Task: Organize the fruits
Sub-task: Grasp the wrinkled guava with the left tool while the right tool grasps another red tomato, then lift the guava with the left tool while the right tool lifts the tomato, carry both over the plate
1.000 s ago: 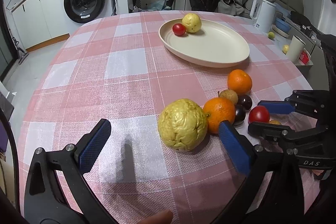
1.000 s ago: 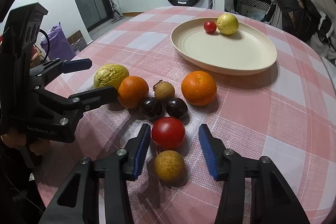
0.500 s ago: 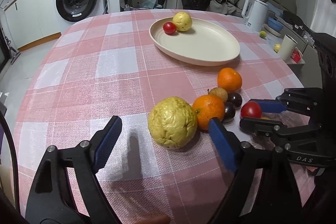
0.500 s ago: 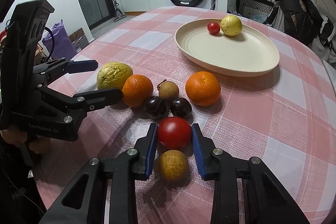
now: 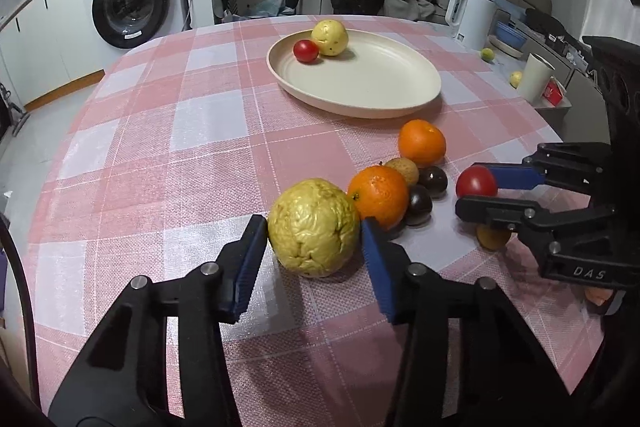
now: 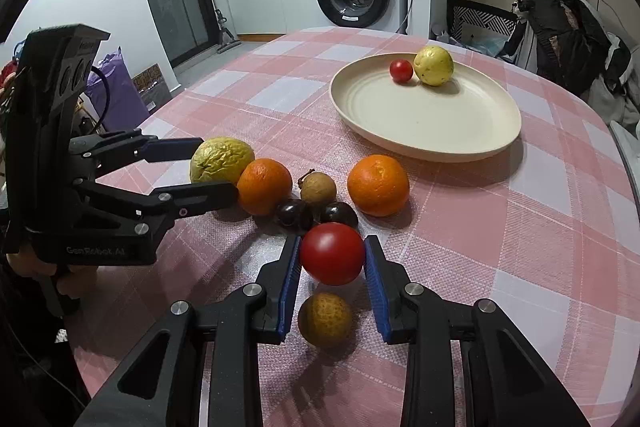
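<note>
My left gripper (image 5: 314, 251) is shut on a large wrinkled yellow fruit (image 5: 313, 227) that rests on the checked tablecloth; it also shows in the right wrist view (image 6: 221, 160). My right gripper (image 6: 332, 267) is shut on a red tomato (image 6: 332, 253), held just above the cloth; it also shows in the left wrist view (image 5: 477, 182). A cream plate (image 5: 384, 87) at the far side holds a small tomato (image 5: 306, 50) and a yellow fruit (image 5: 329, 31).
Two oranges (image 6: 264, 186) (image 6: 378, 184), a brown longan (image 6: 318, 188), two dark fruits (image 6: 294, 213) (image 6: 339, 213) and a small brown fruit (image 6: 325, 319) lie in a cluster. A kettle (image 5: 470, 15) and a cup (image 5: 534, 77) stand on a counter to the right.
Both grippers have closed: the left on the wrinkled yellow fruit, the right on the tomato, which has lifted slightly.
</note>
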`<state>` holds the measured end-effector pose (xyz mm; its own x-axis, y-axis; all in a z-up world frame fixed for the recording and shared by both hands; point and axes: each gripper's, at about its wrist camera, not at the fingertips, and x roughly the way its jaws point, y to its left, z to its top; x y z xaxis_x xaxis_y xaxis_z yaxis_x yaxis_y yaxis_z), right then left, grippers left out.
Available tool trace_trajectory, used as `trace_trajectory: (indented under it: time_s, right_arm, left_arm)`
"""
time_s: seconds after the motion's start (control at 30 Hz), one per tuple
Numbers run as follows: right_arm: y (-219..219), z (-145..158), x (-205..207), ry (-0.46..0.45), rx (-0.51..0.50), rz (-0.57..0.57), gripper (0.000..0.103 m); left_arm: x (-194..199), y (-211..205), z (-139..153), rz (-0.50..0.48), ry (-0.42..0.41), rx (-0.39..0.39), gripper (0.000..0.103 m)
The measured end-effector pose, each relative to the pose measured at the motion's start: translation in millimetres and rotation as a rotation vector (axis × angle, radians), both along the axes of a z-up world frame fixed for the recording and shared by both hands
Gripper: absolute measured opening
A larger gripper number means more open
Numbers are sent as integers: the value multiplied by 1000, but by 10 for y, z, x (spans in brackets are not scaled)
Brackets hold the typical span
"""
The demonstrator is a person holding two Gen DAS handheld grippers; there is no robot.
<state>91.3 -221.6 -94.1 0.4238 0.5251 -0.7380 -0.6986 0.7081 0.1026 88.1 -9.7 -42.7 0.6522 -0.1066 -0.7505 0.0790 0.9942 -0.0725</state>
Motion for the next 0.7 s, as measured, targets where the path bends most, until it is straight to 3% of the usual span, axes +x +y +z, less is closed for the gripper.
trace_trajectory:
  time_s: [0.7]
  right_arm:
    - [-50,66,13,-18,20,-18,32]
  left_arm:
    - [-84,8,171,14,-69,24,45]
